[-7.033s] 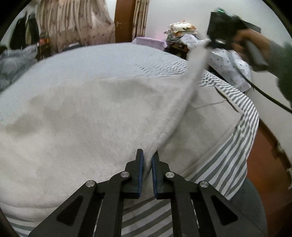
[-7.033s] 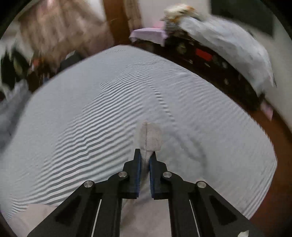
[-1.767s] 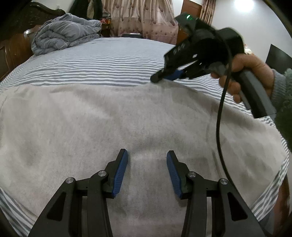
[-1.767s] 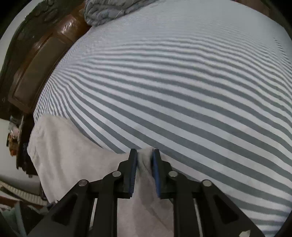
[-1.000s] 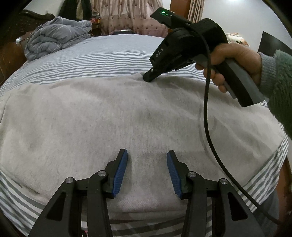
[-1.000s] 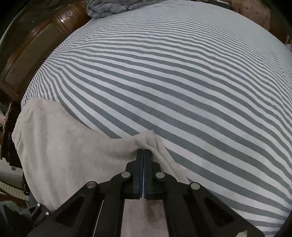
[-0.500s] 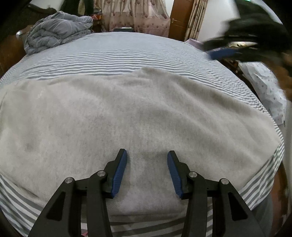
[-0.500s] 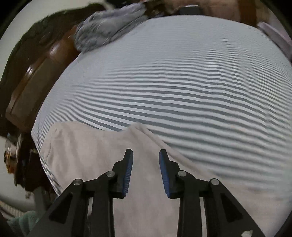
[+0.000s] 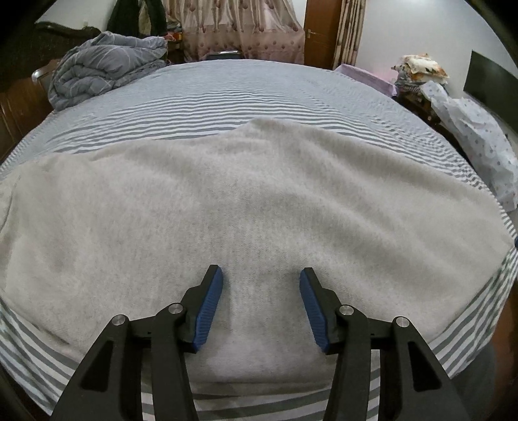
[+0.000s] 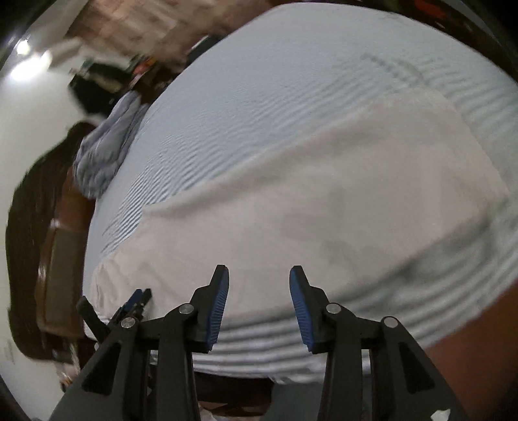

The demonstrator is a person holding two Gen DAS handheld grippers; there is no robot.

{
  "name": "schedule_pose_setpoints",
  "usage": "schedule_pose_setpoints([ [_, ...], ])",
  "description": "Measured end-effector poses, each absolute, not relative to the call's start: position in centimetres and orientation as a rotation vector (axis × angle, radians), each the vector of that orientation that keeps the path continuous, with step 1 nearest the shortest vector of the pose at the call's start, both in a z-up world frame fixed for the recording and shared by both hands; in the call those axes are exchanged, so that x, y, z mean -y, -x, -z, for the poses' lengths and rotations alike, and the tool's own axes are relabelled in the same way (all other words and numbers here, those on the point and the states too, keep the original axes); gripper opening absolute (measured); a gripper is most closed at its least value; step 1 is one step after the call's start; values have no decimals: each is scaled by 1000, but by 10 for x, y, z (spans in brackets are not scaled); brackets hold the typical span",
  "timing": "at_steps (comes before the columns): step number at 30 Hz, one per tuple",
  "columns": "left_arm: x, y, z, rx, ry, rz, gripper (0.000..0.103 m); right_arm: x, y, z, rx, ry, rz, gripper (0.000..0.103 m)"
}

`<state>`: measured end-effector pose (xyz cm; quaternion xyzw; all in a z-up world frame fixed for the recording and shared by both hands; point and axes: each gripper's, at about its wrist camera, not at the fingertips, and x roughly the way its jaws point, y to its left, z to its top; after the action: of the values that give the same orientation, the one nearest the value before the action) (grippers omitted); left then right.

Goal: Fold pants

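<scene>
The cream fleece pants point(image 9: 259, 194) lie folded flat across the near part of the striped bed point(image 9: 259, 94). A small peak stands on their far edge. My left gripper point(image 9: 260, 270) hovers over their near edge, its jaws opening, with nothing between the blue pads point(image 9: 210, 304). In the blurred right wrist view the pants point(image 10: 323, 194) fill the middle. My right gripper point(image 10: 259, 268) is above their near edge, its jaws also opening and holding nothing. The left gripper point(image 10: 132, 304) shows at the lower left of that view.
A bunched grey duvet point(image 9: 103, 71) sits at the bed's far left corner, by a dark wooden headboard point(image 9: 19, 107). Beyond the right edge stands a heap of cloth and bags point(image 9: 466, 129). Curtains point(image 9: 239, 29) and a door point(image 9: 320, 32) lie past the bed.
My right gripper let go of the pants' far edge, opened and swung away, out of the left wrist view and back over the near edge. The left gripper stayed put, its jaws a little wider.
</scene>
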<state>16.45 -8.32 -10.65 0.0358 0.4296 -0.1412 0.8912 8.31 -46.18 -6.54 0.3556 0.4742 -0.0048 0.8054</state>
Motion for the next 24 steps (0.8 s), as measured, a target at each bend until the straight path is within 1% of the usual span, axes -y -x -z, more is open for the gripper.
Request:
schedule_pose_setpoints([
  [5, 99, -166, 99, -925, -169, 243, 56, 472, -59, 102, -997, -897, 6, 37],
  [11, 116, -154, 83, -919, -111, 283, 57, 478, -57, 143, -967, -1045, -40, 38],
  [15, 144, -145, 74, -896, -131, 329, 57, 478, -57, 163, -941, -1109, -60, 44],
  [17, 157, -147, 72, -896, -120, 343, 57, 480, -57, 172, -921, -1137, -51, 45],
  [18, 162, -149, 72, -898, -113, 342, 57, 481, -57, 176, -906, -1157, -51, 43],
  [22, 174, -162, 77, -940, -56, 301, 57, 504, -55, 182, -813, -1213, -26, 43],
  [24, 172, -172, 84, -972, -28, 265, 57, 523, -56, 187, -781, -1266, -26, 39],
])
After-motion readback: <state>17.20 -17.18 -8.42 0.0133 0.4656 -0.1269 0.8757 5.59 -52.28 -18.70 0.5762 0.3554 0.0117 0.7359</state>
